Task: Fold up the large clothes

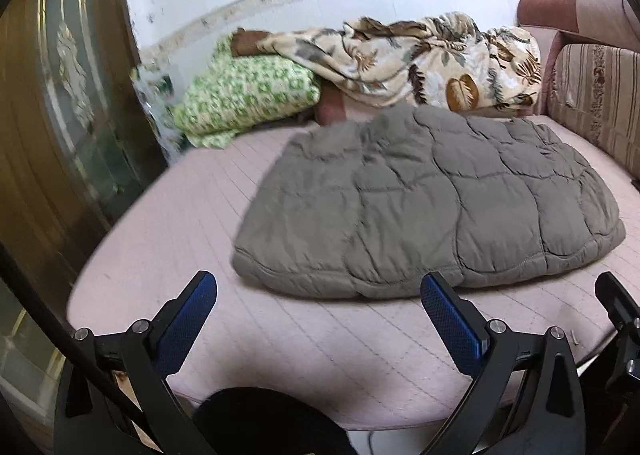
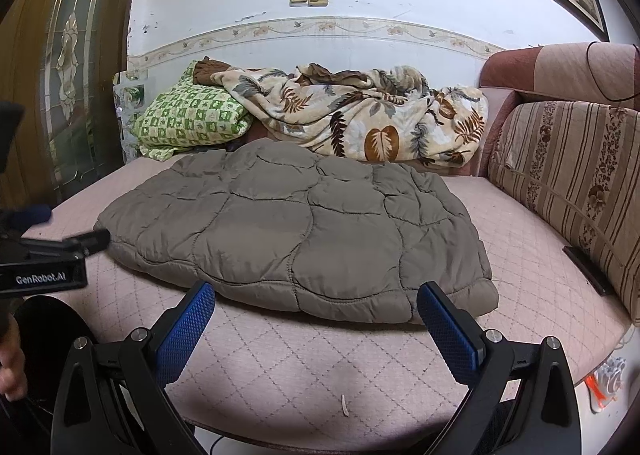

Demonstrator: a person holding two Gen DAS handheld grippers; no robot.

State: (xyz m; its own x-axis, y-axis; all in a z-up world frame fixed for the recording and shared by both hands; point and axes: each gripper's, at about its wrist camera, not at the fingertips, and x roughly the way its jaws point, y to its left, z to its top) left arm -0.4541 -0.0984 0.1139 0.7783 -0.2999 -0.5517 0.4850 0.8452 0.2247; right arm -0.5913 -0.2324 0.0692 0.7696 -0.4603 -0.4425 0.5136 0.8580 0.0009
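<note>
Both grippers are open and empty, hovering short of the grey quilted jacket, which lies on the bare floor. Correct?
Not quite. The grey quilted jacket lies on the pink quilted sofa seat, not the floor, as the right wrist view shows. The rest holds: left gripper and right gripper are both open and empty, short of the jacket.

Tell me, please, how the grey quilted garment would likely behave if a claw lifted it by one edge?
The grey quilted garment looks puffy and soft, so it would probably droop rather than hold shape. Its padded bulk suggests it is light for its size. The smooth shell may slide on the pink cover.

Both wrist views toward shared jacket (image 1: 432,203)
</note>
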